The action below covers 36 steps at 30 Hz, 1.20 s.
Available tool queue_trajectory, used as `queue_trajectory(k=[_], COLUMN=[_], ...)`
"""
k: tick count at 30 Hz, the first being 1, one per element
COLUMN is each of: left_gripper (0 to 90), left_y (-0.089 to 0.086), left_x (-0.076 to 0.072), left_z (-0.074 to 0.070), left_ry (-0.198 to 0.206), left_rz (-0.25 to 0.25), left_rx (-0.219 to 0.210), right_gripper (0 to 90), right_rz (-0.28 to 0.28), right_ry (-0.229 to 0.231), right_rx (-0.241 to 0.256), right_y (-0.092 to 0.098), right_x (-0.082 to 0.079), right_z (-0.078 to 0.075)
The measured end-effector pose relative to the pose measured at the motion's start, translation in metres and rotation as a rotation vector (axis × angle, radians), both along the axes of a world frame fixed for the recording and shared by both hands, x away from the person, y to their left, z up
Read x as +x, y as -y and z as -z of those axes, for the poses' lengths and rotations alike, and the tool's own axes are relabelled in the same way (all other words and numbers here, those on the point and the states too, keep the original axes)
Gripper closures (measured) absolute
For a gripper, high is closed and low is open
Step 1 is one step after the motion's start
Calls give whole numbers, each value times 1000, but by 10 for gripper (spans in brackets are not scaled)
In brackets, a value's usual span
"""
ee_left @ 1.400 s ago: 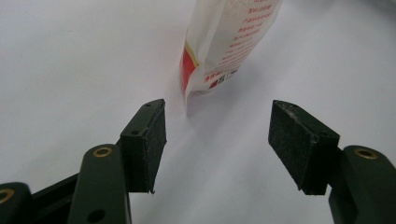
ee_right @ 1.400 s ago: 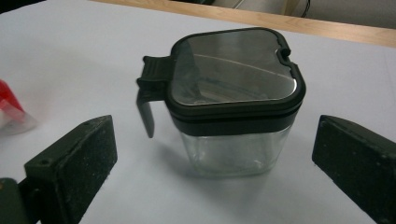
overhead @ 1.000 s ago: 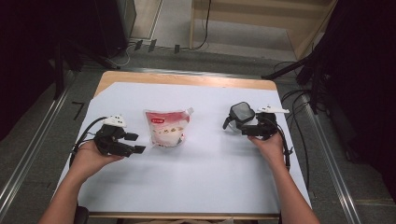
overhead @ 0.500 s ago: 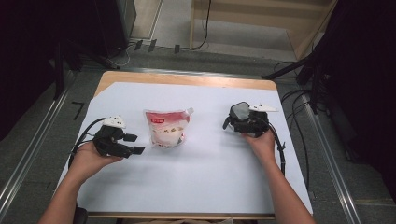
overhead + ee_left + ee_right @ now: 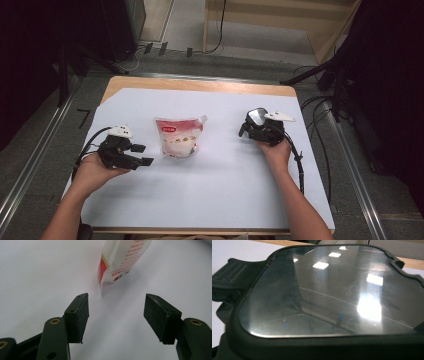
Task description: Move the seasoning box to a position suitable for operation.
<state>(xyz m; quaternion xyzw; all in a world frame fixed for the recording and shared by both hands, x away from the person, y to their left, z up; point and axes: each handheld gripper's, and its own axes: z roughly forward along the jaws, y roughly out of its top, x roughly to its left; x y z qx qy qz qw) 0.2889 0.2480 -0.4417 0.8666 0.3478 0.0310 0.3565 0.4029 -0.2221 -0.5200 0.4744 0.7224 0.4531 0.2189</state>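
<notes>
**A:** Seen from the high view, the pouch lies flat on the white table, just right of the left gripper, jaws spread. Right gripper?

**B:** Can't tell its jaws. Left gripper view: pouch just ahead. Right hand has edged leftward since earlier.

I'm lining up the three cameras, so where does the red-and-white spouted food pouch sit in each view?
High view: the red-and-white spouted food pouch lies flat at the table's middle, between the two grippers.
Left gripper view: its bottom edge is at top centre, beyond the open jaws, untouched.
Right gripper view: a glossy dark screen-like panel faces the camera; the pouch is not in it.
Shared landmark: the white table cover.
</notes>
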Motion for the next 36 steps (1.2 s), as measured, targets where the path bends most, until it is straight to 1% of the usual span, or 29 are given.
queue_trajectory(k=[2,4,8,10,11,12,14,17,19,21,23,25,28,31,36], left_gripper=[379,379,379,379,379,379,379,380,379,380,380,383,388,387,388], left_y=[0,1,0,-1,-1,-1,-1,-1,0,0,0,1,1,-1,-1], left_x=[0,0,0,0,1,1,1,2,2,3,4,5,5,6,6], left_z=[0,0,-1,-1,-1,-1,-1,-1,-2,-2,-3,-3,-3,-5,-6], left_ry=[-1,0,3,5,6,6,3,5,3,5,6,5,6,6,16], left_rz=[0,3,1,-4,-2,-2,2,0,0,5,11,11,15,18,15], left_rx=[2,-1,-2,-8,-8,-9,-9,-20,-22,-23,-28,-36,-38,-47,-49], right_gripper=[148,149,150,150,150,150,150,150,150,150,150,150,150,150,150], right_rz=[1,8,16,15,10,13,8,-2,-16,-23,-39,-55,-84,-107,-129], right_ry=[-1,-5,-6,3,10,10,19,15,21,29,47,44,50,44,30], right_rx=[-3,8,15,0,-1,9,18,19,28,24,34,36,12,5,17], right_y=[0,0,0,0,0,0,2,1,0,-2,-4,-7,-11,-14,-18], right_x=[0,0,0,-1,-2,-3,-3,-6,-9,-12,-16,-22,-31,-41,-56], right_z=[0,0,-1,-3,-4,-5,-7,-11,-14,-18,-22,-26,-30,-33,-35])
